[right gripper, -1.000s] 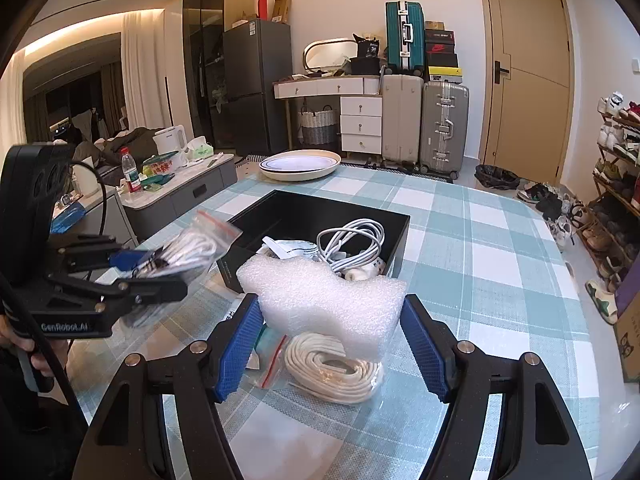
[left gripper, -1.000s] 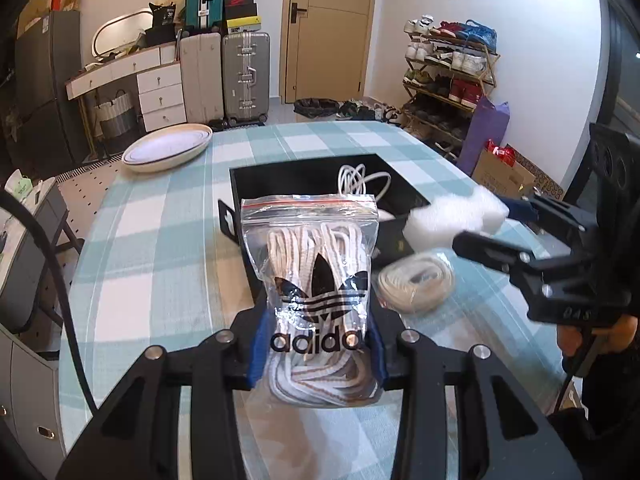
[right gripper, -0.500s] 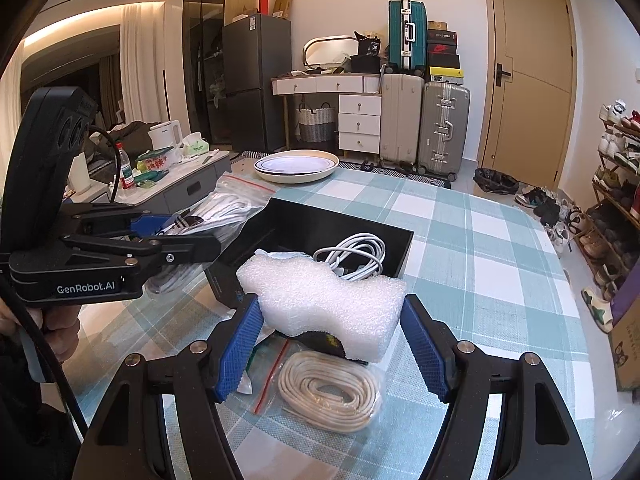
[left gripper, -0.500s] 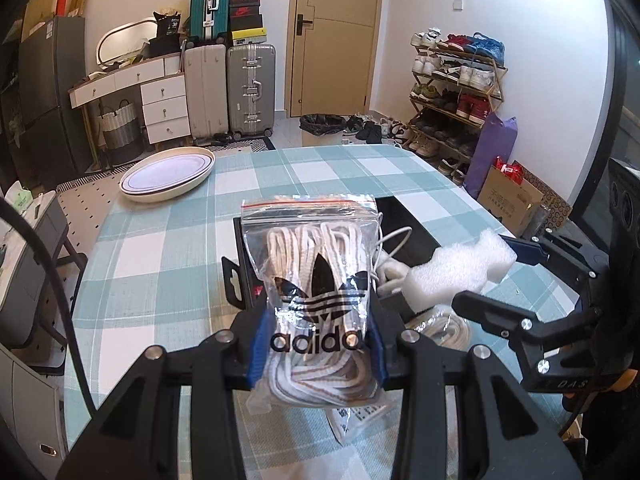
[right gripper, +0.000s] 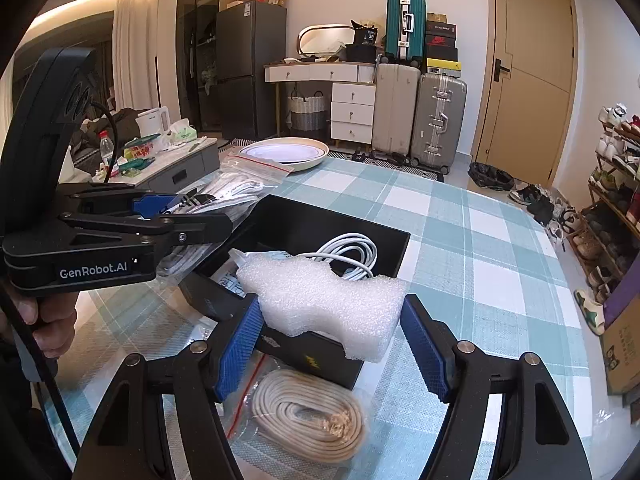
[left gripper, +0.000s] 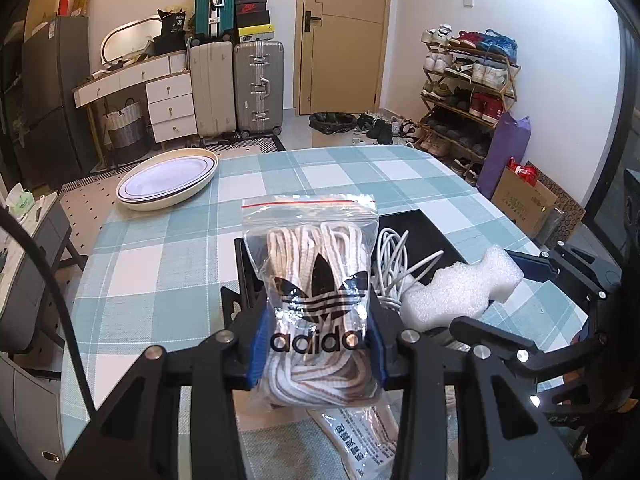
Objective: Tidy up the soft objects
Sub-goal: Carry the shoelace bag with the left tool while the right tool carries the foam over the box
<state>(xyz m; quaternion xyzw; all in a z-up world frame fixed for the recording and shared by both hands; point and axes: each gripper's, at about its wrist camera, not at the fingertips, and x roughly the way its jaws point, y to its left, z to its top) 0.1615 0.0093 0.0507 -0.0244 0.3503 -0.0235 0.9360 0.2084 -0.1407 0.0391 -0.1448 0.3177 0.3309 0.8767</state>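
Note:
My left gripper (left gripper: 318, 344) is shut on a clear zip bag of white laces (left gripper: 316, 280) with a black logo, held upright above the table. In the right wrist view that left gripper (right gripper: 200, 210) and its bag (right gripper: 240, 188) hang over the left rim of the black box (right gripper: 304, 220). My right gripper (right gripper: 332, 342) is shut on a white foam piece (right gripper: 328, 296) over the box's near corner. A coiled white cable (right gripper: 352, 252) lies inside the box. From the left wrist view the foam (left gripper: 460, 288) and right gripper (left gripper: 492, 292) sit at the right.
A bagged coil of beige cord (right gripper: 312, 416) lies on the checked tablecloth just below the right gripper. A printed packet (left gripper: 360, 432) lies under the left gripper. A stack of oval plates (left gripper: 168, 178) stands at the table's far left. Suitcases and a shoe rack stand beyond.
Both grippers have carried their loads closer to the black box. The left gripper with the lace bag has drawn in toward the right one, and the foam now hangs over the box's near corner.

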